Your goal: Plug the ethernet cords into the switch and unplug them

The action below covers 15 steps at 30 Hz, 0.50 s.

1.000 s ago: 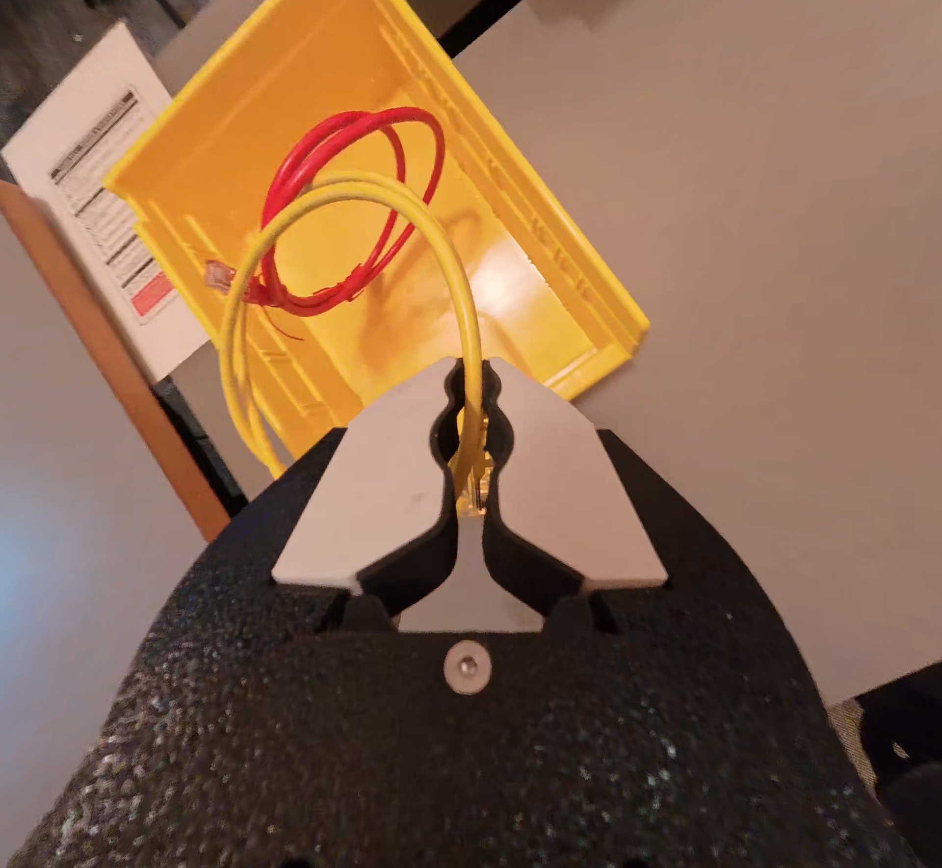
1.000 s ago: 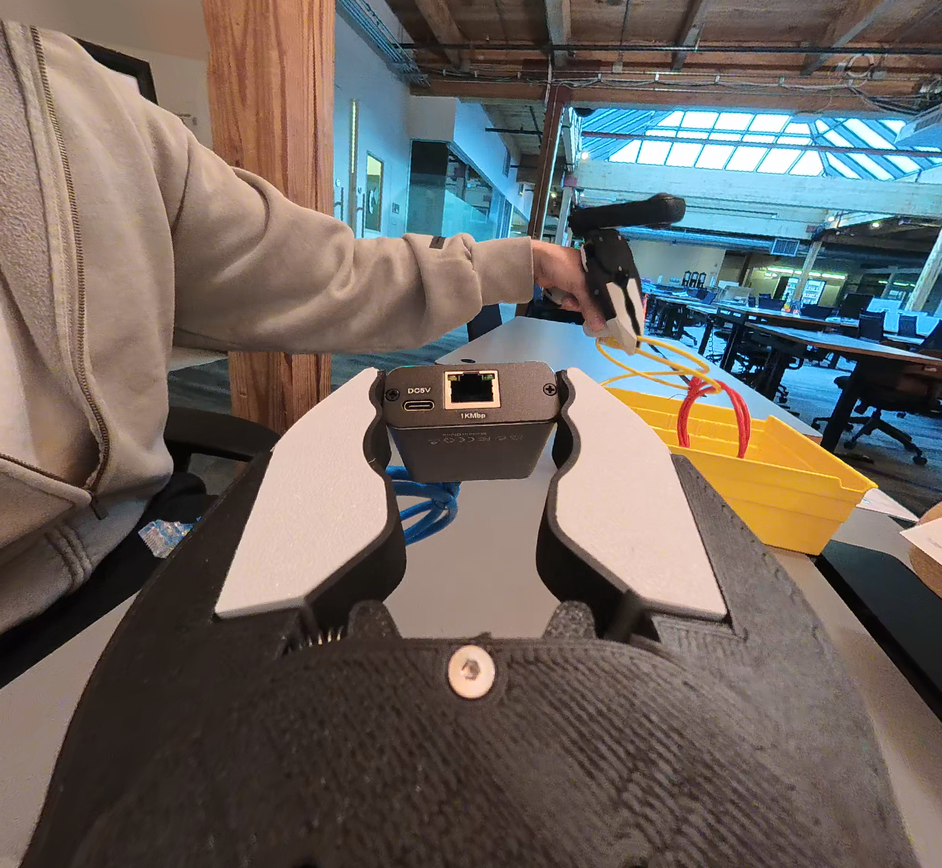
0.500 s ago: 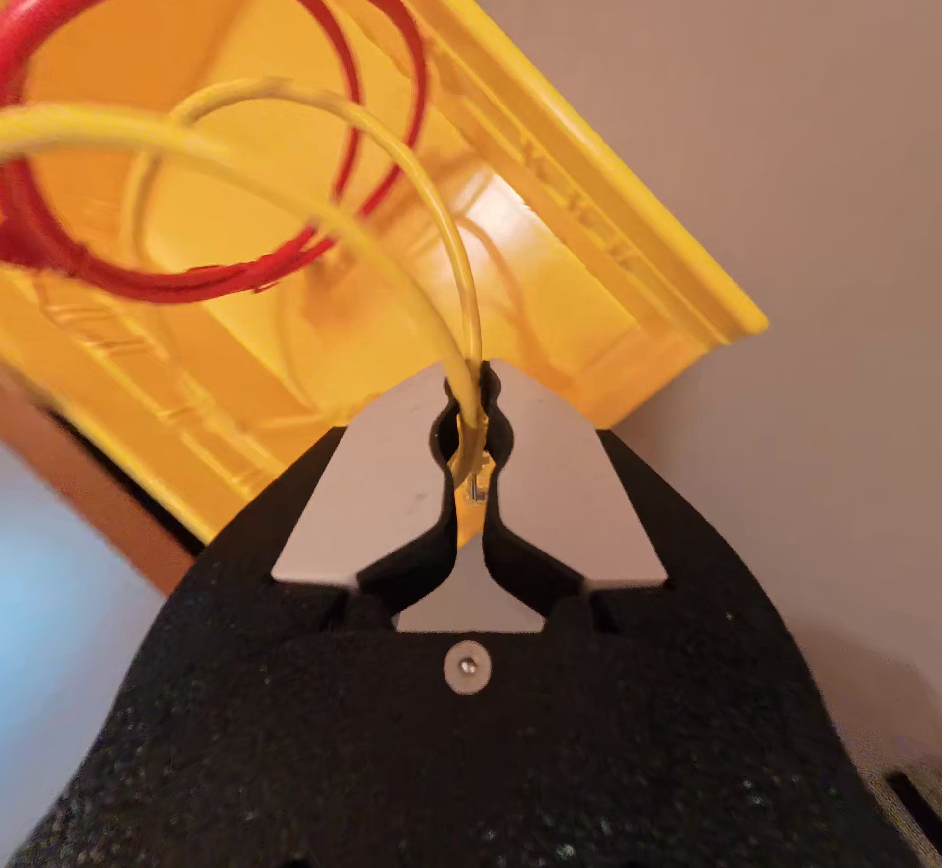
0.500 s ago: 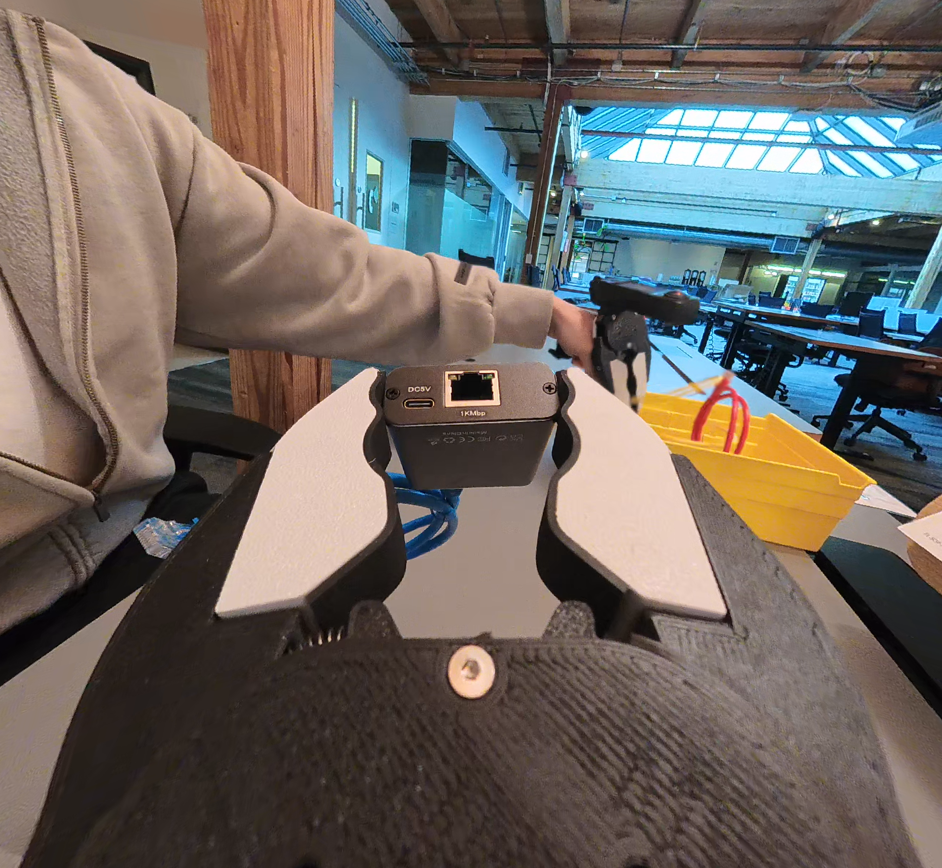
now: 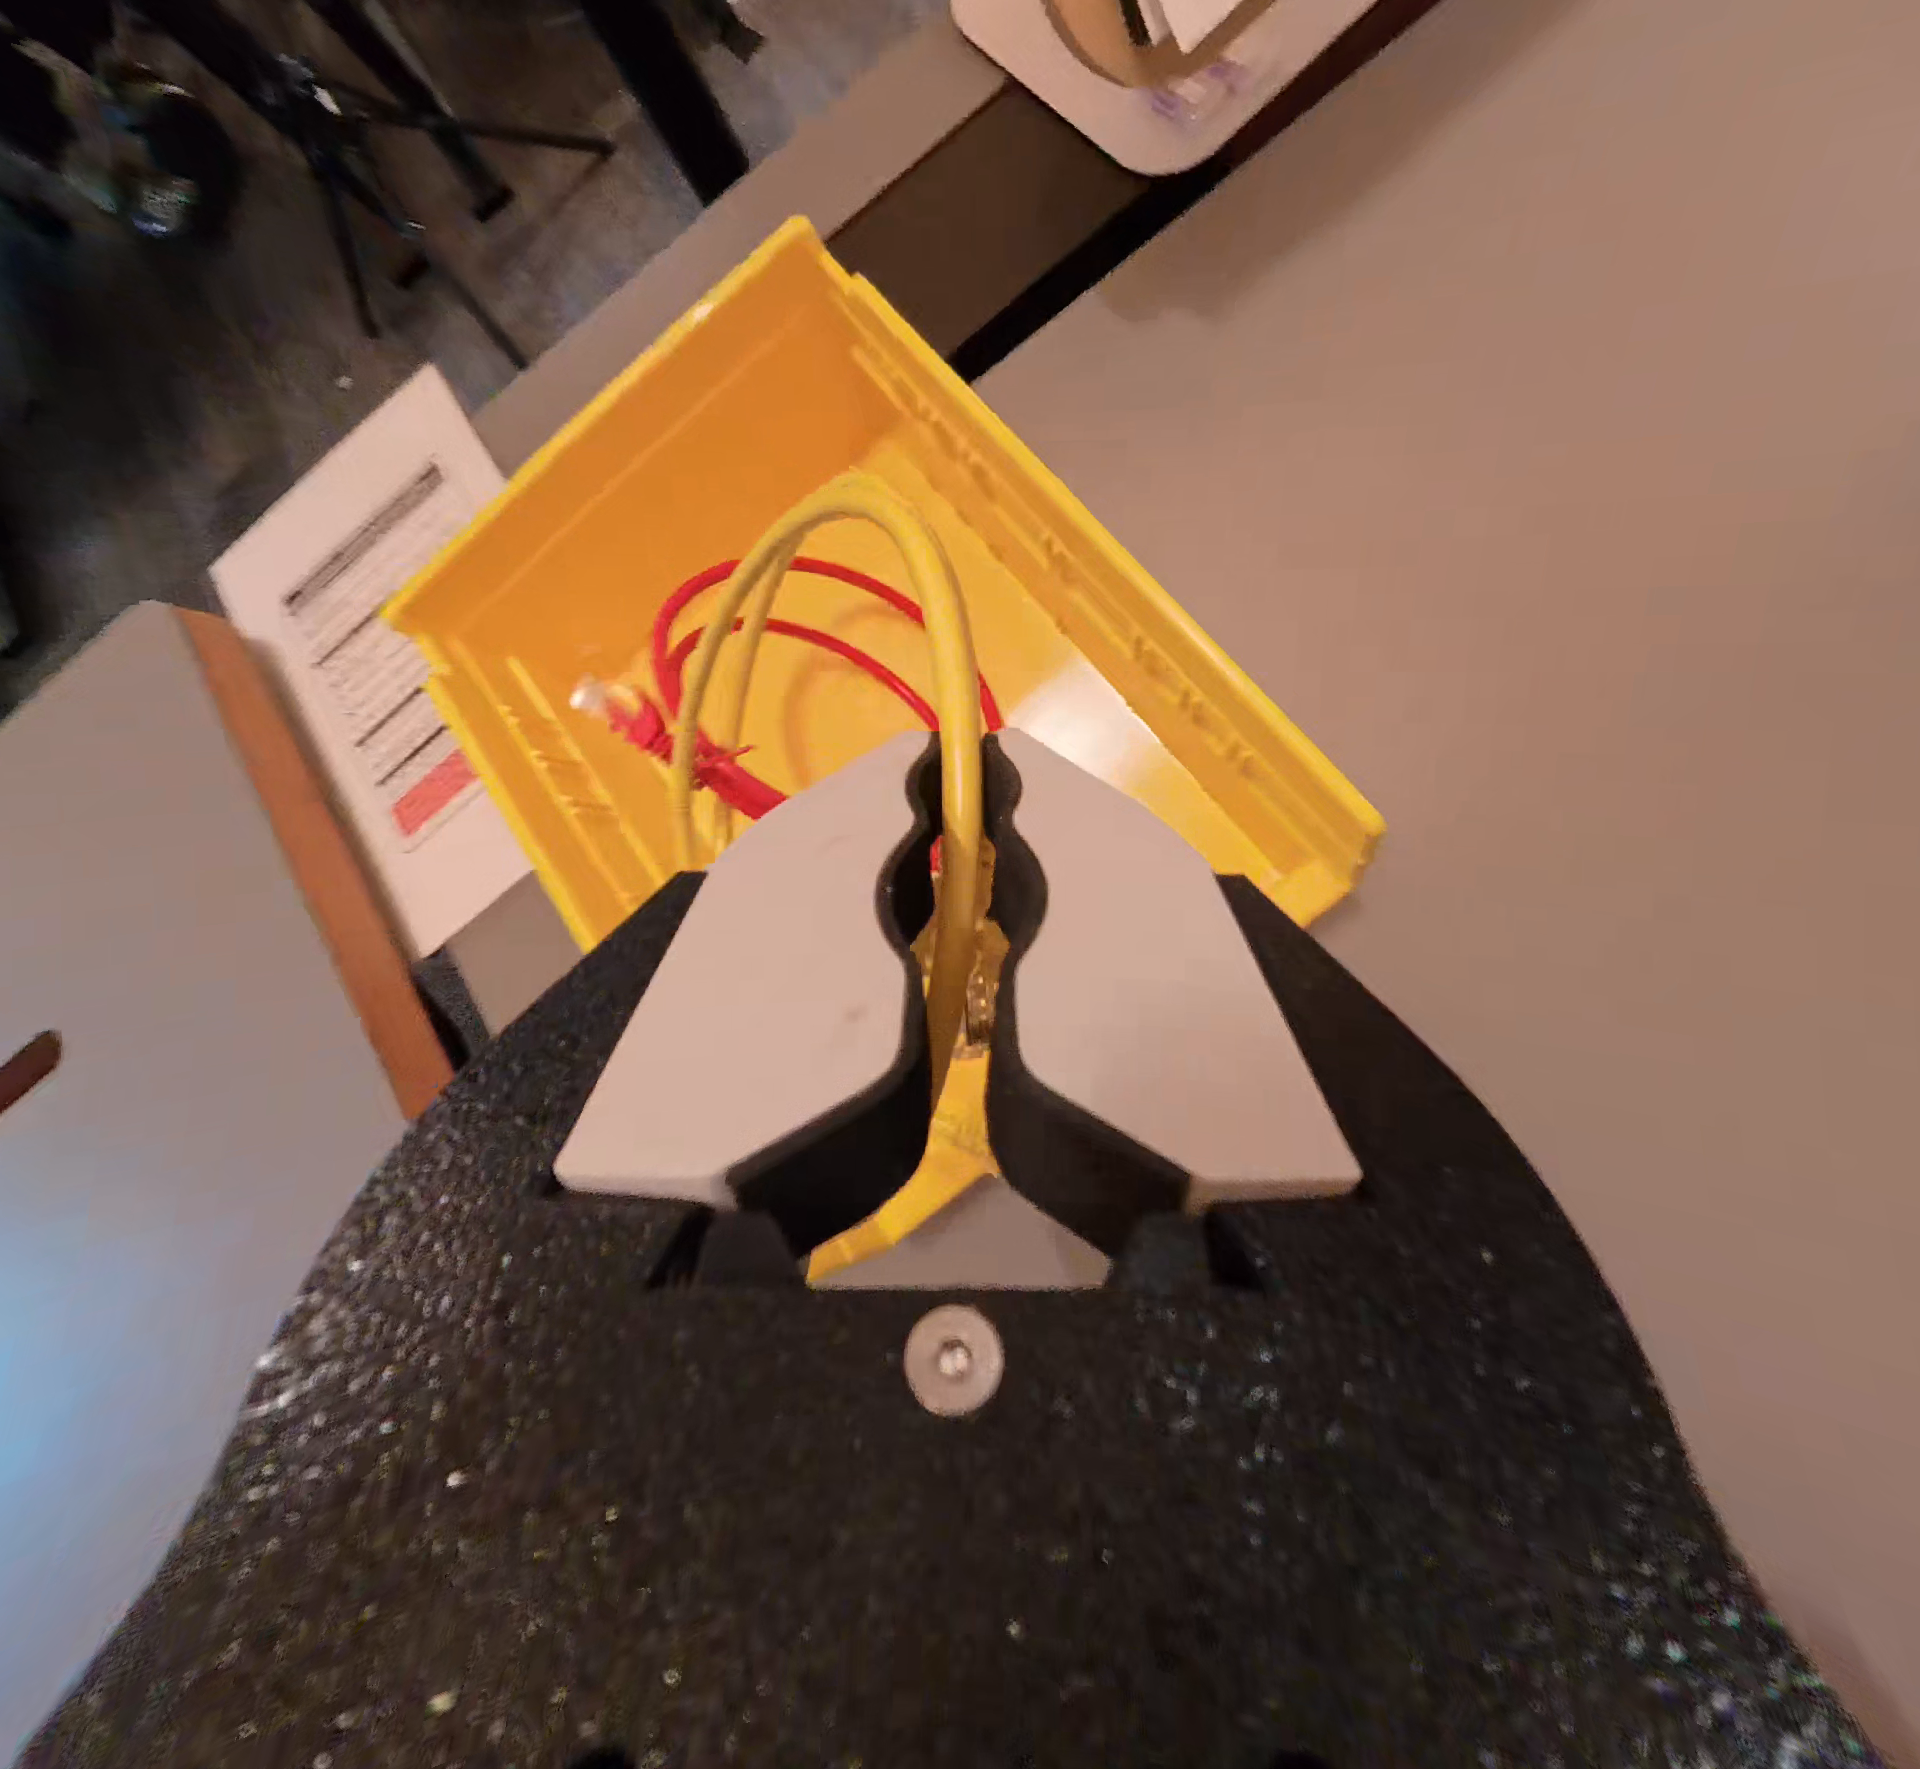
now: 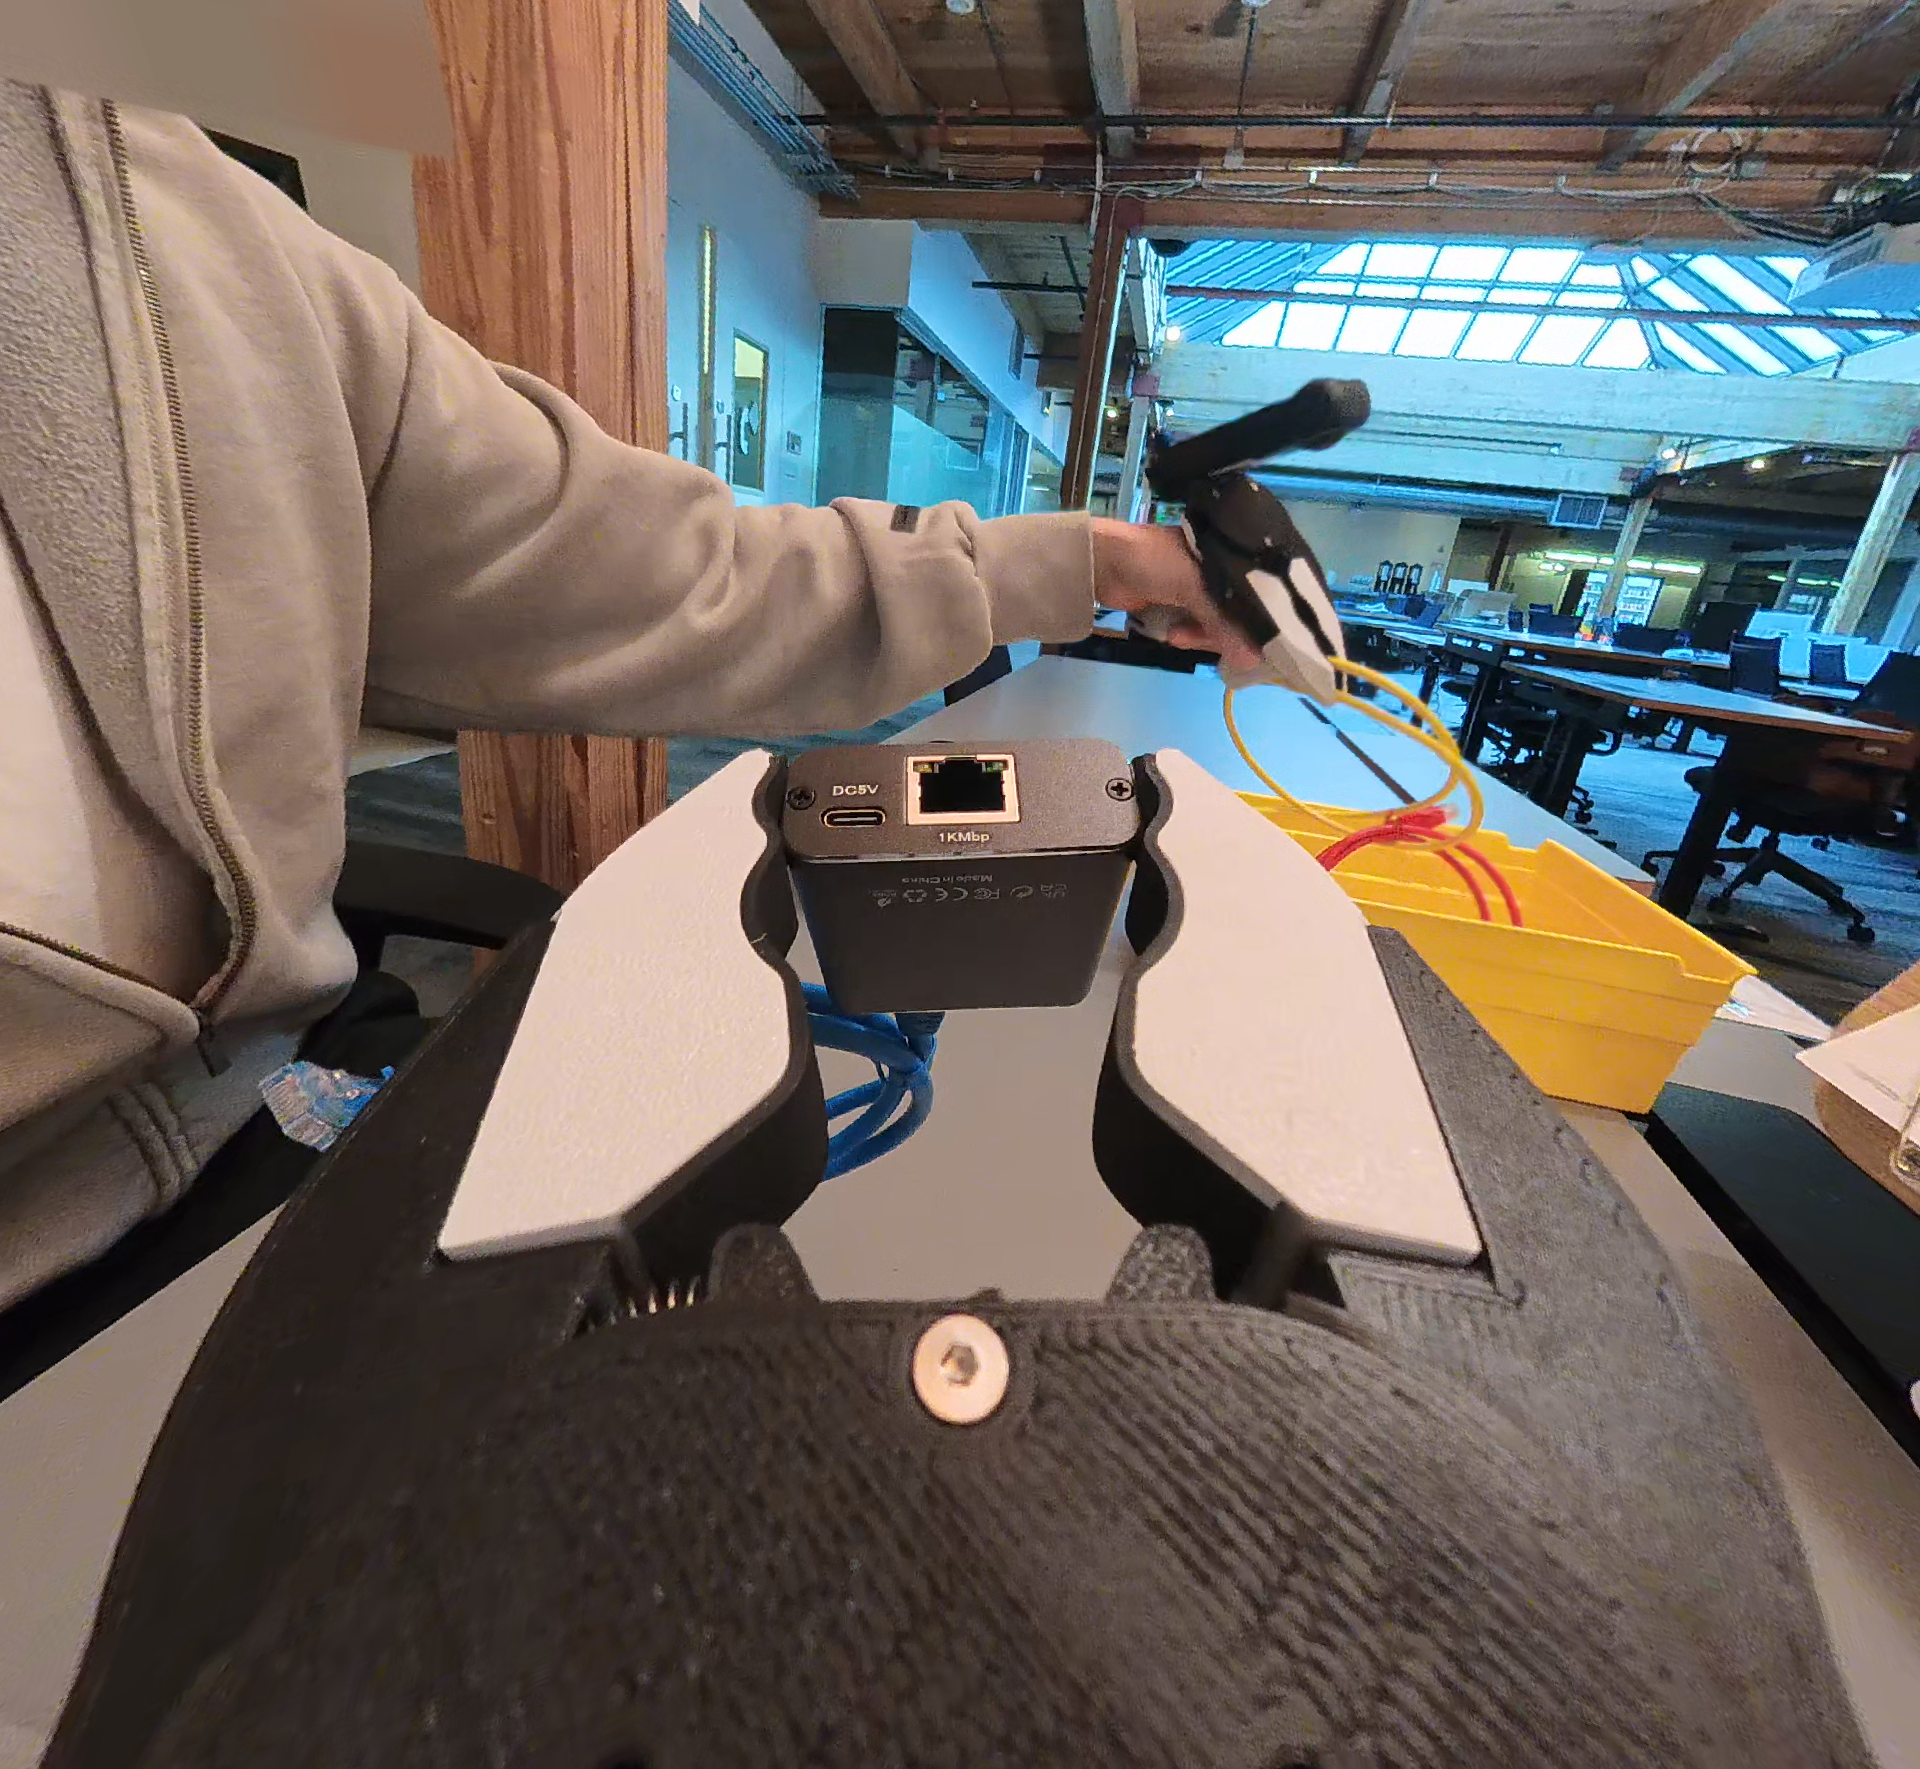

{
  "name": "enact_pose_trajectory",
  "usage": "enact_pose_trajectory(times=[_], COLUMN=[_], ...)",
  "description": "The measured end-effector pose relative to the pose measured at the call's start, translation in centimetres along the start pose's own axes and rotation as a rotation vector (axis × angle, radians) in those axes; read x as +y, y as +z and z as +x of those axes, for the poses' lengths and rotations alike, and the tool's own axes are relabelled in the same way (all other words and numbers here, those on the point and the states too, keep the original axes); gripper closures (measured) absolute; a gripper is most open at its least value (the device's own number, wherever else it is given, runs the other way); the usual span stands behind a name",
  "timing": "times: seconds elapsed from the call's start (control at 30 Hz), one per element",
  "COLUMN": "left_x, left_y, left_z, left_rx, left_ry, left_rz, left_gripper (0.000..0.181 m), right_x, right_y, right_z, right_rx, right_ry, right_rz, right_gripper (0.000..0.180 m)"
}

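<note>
My left gripper (image 5: 958, 763) is shut on the plug end of a yellow ethernet cord (image 5: 940, 618) and holds it above the yellow bin (image 5: 1195, 680). The cord loops down into the bin. A red cord (image 5: 717, 763) hangs tangled with it. My right gripper (image 6: 961, 774) is shut on a dark grey switch (image 6: 961, 878) and holds it above the table, with its empty port (image 6: 961, 787) facing away from me. In the right wrist view the left gripper (image 6: 1314, 675) is raised above the bin (image 6: 1558, 981), with the yellow cord (image 6: 1351, 763) dangling and the red cord (image 6: 1455, 857) below.
A blue cord (image 6: 883, 1085) lies on the grey table (image 6: 987, 1200) under the switch. A printed white sheet (image 5: 364, 639) lies past the bin. A person's grey sleeve (image 6: 623, 576) reaches across on the left. A wooden post (image 6: 540, 348) stands behind it. Left tips to right tips: about 40 cm.
My left gripper dipped toward the bin, then rose again with the yellow cord. The red cord came up with it. My right gripper and the switch have stayed still.
</note>
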State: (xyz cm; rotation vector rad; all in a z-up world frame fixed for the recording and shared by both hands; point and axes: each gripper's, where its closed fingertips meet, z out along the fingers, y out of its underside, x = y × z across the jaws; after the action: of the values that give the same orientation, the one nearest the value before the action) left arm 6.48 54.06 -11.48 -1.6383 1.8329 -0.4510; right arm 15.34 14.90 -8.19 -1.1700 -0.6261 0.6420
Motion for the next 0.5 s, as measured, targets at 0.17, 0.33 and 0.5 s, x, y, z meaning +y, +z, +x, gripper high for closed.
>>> enact_pose_trajectory(times=[0.17,0.33,0.5], left_x=[3.8,6.0,6.6], left_y=[1.9,2.1,1.4], left_z=[0.7,6.4,8.1], left_rx=[0.002,0.307,0.41], left_ry=[0.104,0.206,0.222], left_rz=[-0.103,-0.132,-0.152], left_gripper=[0.175,0.175,0.165], right_x=[0.0,-0.2,0.1], right_y=[0.3,0.1,0.1], right_z=[-0.3,-0.3,-0.1], right_rx=[-0.009,-0.008,-0.007], right_ry=[-0.006,-0.007,-0.001], right_rz=[-0.009,-0.002,-0.006], right_gripper=[0.116,0.116,0.116])
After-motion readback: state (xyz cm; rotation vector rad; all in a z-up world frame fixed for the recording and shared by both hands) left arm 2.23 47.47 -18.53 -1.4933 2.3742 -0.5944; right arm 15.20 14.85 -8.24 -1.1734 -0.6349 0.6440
